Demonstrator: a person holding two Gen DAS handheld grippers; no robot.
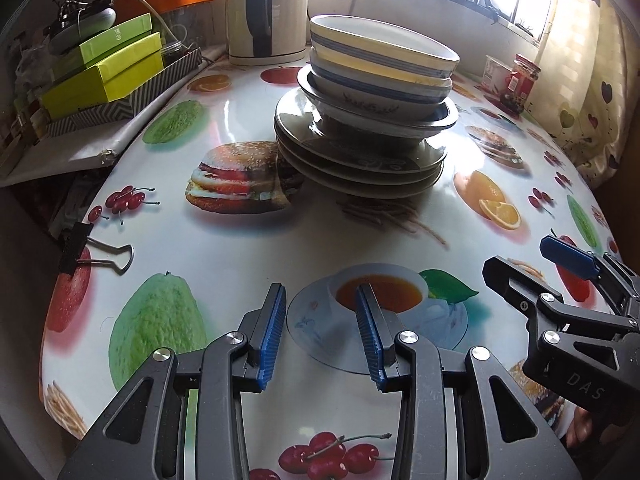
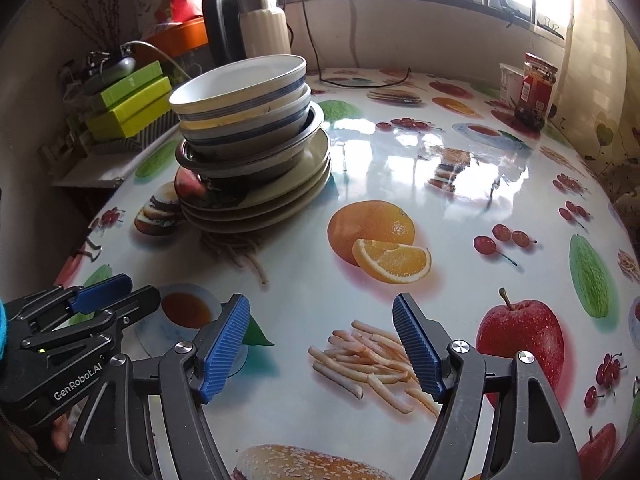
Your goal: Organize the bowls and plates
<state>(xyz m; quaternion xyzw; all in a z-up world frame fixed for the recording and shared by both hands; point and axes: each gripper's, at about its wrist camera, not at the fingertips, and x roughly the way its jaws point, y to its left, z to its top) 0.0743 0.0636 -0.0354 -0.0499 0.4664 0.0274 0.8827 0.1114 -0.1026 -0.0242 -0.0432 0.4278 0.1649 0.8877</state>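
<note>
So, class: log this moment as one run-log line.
left gripper: open, empty | right gripper: open, empty | dish stack: untouched on table

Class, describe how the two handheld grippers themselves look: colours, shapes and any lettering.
Both are black linkage frames with silver pivot bolts. The left gripper and right gripper each carry two ribbed blue finger pads. The left's body reads "GenRobot.AI"; the right's shows "DAS". A turquoise sleeve edge appears by the left.
</note>
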